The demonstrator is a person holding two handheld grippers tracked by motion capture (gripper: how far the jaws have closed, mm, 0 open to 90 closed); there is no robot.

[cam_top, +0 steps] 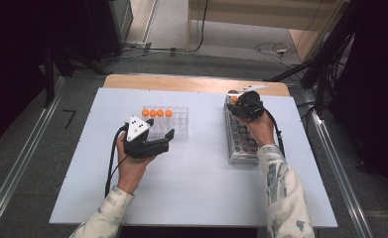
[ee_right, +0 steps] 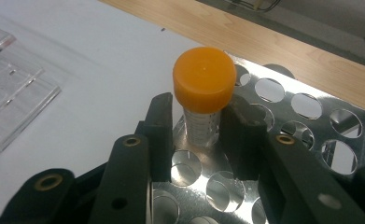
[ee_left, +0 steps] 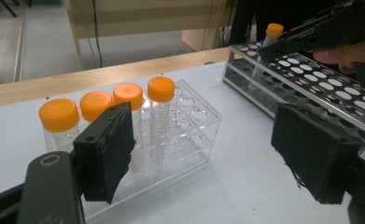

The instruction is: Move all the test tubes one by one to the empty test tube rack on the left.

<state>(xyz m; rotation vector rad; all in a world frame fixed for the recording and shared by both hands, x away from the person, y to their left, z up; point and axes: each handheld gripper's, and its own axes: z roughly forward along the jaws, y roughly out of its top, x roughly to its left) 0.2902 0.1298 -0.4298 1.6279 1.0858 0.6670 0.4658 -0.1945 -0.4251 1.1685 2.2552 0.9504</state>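
Observation:
One orange-capped tube (ee_right: 203, 79) stands at the far end of a metal rack (ee_right: 285, 100) full of round holes. My right gripper (ee_right: 201, 135) is shut on this tube, its pads against the clear body just under the cap. The same tube (cam_top: 234, 99) shows at the far end of the metal rack (cam_top: 241, 148), under my right gripper (cam_top: 237, 105). A clear plastic rack (ee_left: 194, 135) carries a row of several orange-capped tubes (ee_left: 160, 116). My left gripper (ee_left: 203, 154) hangs open and empty just in front of it, level above the white table.
The racks stand side by side on a white board (cam_top: 196, 188), the clear rack (cam_top: 179, 130) left and the metal one right. A wooden table edge (cam_top: 181, 82) runs behind them. Cables and dark stands line the floor around the table.

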